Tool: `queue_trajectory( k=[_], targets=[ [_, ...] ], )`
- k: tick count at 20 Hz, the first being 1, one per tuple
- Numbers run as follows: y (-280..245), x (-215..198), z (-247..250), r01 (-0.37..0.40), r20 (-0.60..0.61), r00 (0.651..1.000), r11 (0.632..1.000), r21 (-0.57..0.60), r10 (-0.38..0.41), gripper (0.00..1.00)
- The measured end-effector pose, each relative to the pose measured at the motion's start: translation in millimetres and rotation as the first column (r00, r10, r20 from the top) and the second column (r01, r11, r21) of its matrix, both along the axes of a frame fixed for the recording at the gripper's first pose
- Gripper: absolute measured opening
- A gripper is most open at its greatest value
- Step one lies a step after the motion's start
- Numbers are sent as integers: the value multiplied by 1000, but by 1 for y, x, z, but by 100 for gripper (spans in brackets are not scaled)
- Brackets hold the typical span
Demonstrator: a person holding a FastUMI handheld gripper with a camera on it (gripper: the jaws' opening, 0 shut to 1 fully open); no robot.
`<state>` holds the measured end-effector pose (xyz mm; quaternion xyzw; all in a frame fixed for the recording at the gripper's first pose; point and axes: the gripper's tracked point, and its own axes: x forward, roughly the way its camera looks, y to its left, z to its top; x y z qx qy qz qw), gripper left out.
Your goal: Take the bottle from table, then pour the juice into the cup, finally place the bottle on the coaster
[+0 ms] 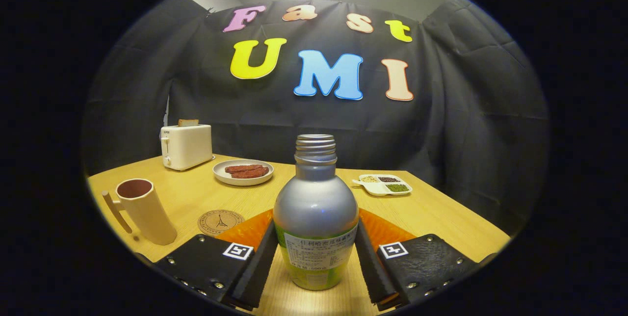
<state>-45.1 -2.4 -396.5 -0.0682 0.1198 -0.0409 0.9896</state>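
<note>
A silver bottle (pixel 314 203) with a green and white label and no cap stands upright between my fingers, its base at the light wooden table (pixel 441 215). My gripper (pixel 315 225) is shut on the bottle, both pads against its sides at label height. A tall beige cup (pixel 142 208) with a side handle stands ahead and to the left of the left finger. A round cork coaster (pixel 221 221) lies flat on the table between the cup and the bottle, just ahead of the left finger.
At the table's far left corner a white toaster (pixel 185 145) holds a slice of bread. A plate (pixel 243 172) with reddish strips sits beyond the bottle, and a small divided dish (pixel 385 184) of grains lies to the far right. Black cloth walls the booth.
</note>
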Motion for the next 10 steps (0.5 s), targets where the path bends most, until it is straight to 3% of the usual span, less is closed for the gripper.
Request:
queue_trajectory(
  k=[5, 10],
  targets=[
    [8, 16, 26, -21, 15, 1000, 987, -159, 24, 79],
    [38, 19, 40, -93, 15, 995, 943, -320, 103, 79]
  ],
)
